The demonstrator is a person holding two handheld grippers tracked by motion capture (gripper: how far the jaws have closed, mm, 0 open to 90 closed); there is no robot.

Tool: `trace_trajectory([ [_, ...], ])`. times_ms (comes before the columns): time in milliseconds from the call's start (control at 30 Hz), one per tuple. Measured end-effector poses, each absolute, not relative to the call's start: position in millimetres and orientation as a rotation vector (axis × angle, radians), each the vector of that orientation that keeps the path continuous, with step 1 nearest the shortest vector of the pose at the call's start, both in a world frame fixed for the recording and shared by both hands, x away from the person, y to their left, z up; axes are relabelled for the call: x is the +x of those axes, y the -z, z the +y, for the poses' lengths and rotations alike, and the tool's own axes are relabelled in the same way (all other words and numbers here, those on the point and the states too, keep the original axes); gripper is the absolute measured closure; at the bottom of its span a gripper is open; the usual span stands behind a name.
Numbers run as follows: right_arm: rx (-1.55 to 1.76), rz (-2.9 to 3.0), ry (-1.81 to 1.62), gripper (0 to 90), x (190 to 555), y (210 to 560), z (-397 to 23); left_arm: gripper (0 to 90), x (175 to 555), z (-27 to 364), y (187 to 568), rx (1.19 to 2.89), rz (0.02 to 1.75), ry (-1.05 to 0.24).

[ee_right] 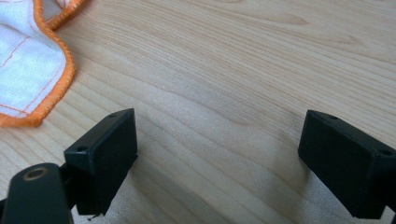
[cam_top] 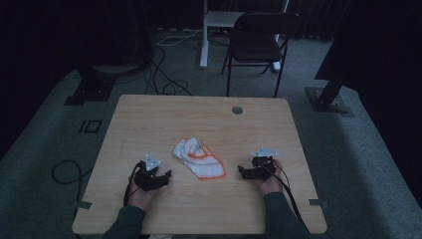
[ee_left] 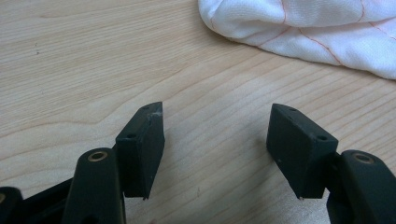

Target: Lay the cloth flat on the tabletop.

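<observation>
A white cloth (cam_top: 197,158) with an orange hem is lying crumpled near the middle of the wooden tabletop (cam_top: 149,119), between the two grippers and a little farther from the person than either. Its bunched, rounded end is pointing toward the far left, while a flatter corner with the orange edge is spreading toward the near right.

The left gripper (cam_top: 160,178) is sitting low over the tabletop, just left of the cloth and apart from it. In the left gripper view its jaws are standing wide open with only bare wood between them, and the cloth (ee_left: 308,32) is lying beyond them at the upper right, showing thin orange stitching across the white weave.

The right gripper (cam_top: 245,173) is resting on the other side, near the cloth's orange-edged corner but not touching it. In the right gripper view its jaws are also standing open and gripping nothing, with bare wood grain between them; the cloth's hemmed corner (ee_right: 28,70) is lying at the upper left, clear of the nearer jaw.

Each gripper is being held by a hand coming in from the near edge, dark sleeves showing behind. A folding chair (cam_top: 259,40) is standing on the floor beyond the tabletop.
</observation>
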State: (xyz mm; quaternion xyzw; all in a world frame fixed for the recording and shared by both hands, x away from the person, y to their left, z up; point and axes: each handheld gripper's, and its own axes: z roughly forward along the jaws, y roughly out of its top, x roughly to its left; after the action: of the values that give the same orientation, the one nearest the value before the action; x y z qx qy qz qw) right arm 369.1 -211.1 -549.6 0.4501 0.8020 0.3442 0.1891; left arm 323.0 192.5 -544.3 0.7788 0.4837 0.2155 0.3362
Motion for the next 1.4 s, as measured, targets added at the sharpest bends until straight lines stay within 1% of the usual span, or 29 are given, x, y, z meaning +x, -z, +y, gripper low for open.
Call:
trace_trajectory([
  [167,1.271,2.250,-0.966,11.7,368.2,549.6,-209.9,37.8,323.0,192.5,544.3,2.031,1.261,-0.562],
  [333,1.271,2.250,-0.968,15.6,365.1,548.9,-206.6,37.8,322.9,192.4,544.4,2.030,1.263,-0.563],
  [367,1.269,2.252,-0.966,17.2,364.7,548.5,-206.2,37.8,322.8,192.3,544.4,2.029,1.264,-0.563],
  [433,1.264,2.258,-0.970,23.2,363.4,547.0,-205.2,38.2,322.7,192.2,544.4,2.024,1.269,-0.566],
  [633,1.278,2.249,-0.959,33.5,360.7,544.7,-203.4,44.7,322.4,192.4,543.3,2.024,1.269,-0.558],
  [700,1.277,2.250,-0.955,34.4,360.2,544.2,-203.1,47.4,322.8,193.3,542.8,2.025,1.269,-0.552],
  [733,1.276,2.251,-0.955,35.0,359.6,544.1,-202.7,47.4,322.8,194.1,542.3,2.027,1.268,-0.547],
  [767,1.274,2.252,-0.954,36.1,359.3,543.9,-202.5,51.2,322.0,194.6,541.8,2.025,1.264,-0.538],
  [833,1.272,2.255,-0.957,38.2,358.2,543.6,-201.4,53.9,321.8,193.6,540.6,2.034,1.257,-0.543],
  [1100,1.263,2.269,-0.978,43.2,355.7,542.6,-198.9,54.5,322.7,188.6,527.7,2.059,1.199,-0.538],
  [1400,1.231,2.271,-1.041,48.3,349.1,539.4,-191.6,57.4,325.8,187.3,513.5,2.055,1.161,-0.531],
])
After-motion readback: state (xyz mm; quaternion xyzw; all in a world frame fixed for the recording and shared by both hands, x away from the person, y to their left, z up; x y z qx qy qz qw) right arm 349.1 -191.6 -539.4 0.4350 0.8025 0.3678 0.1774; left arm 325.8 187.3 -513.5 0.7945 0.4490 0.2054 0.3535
